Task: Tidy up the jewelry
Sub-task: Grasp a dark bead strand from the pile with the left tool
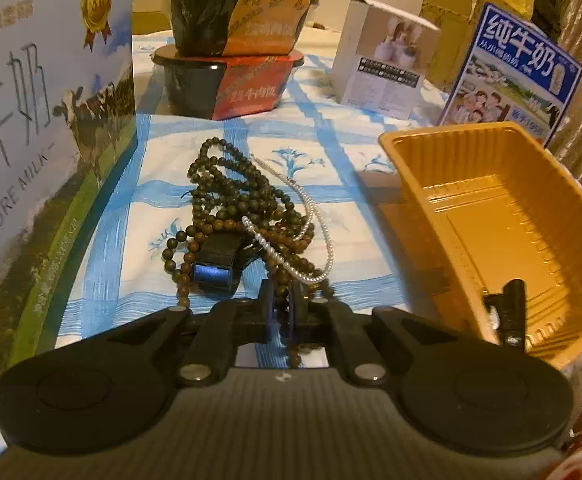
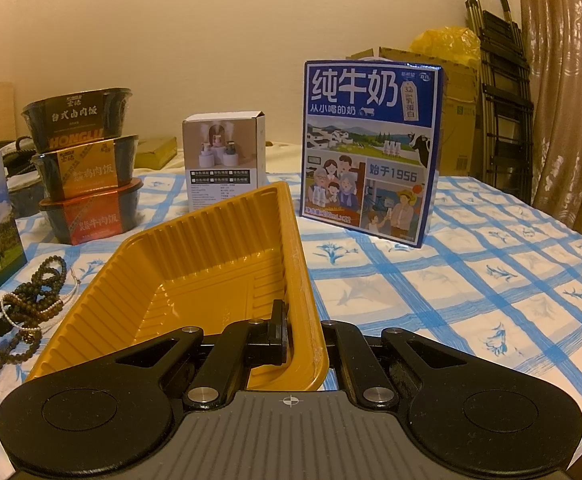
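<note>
Your left hand-held gripper (image 1: 281, 300) is clamped on the near strands of the dark bead necklace (image 1: 227, 196), heaped with a pearl strand (image 1: 311, 232) and a black strap (image 1: 215, 264) toward the left of the checked tabletop (image 2: 471, 280), beside the pure-milk carton (image 1: 43, 140). Looks like you're set to lift it. Over right, your right hand-held gripper (image 2: 297, 332) pinches the yellow tray (image 2: 195, 272) by its wall, tipped toward the pile, apparently to catch the beads.

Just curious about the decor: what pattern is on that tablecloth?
The tablecloth is white with a blue brushed grid and small blue flower sprigs in the squares. The right wrist view shows it best.
</note>
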Demonstrator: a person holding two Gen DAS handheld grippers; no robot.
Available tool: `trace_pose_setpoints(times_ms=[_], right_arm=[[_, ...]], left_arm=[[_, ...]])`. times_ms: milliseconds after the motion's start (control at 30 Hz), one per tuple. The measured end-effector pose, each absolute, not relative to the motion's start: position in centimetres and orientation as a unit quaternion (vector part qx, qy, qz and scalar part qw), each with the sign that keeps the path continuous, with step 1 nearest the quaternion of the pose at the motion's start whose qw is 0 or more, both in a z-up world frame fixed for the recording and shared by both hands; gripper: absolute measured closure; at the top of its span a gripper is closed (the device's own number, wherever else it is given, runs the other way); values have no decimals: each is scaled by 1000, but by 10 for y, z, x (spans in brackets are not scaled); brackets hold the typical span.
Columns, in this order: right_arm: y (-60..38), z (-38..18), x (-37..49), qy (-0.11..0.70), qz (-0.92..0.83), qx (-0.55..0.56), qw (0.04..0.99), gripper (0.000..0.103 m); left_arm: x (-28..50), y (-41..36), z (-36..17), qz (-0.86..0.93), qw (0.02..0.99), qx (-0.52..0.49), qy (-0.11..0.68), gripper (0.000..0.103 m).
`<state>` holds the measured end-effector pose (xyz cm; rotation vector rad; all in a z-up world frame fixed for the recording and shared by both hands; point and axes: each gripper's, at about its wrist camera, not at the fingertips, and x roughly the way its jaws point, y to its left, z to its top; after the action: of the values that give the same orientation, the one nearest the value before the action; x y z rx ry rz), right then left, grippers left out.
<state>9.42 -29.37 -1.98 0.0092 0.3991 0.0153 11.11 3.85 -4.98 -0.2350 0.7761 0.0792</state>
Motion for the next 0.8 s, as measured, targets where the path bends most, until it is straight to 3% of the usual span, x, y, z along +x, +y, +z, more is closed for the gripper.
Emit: trace_pose_setpoints(times_ms=[800], right_arm=[[-292,-18,93,191,10,-1,982,98]], left_arm=[[88,20,-3,-24,933,-121,337,97]])
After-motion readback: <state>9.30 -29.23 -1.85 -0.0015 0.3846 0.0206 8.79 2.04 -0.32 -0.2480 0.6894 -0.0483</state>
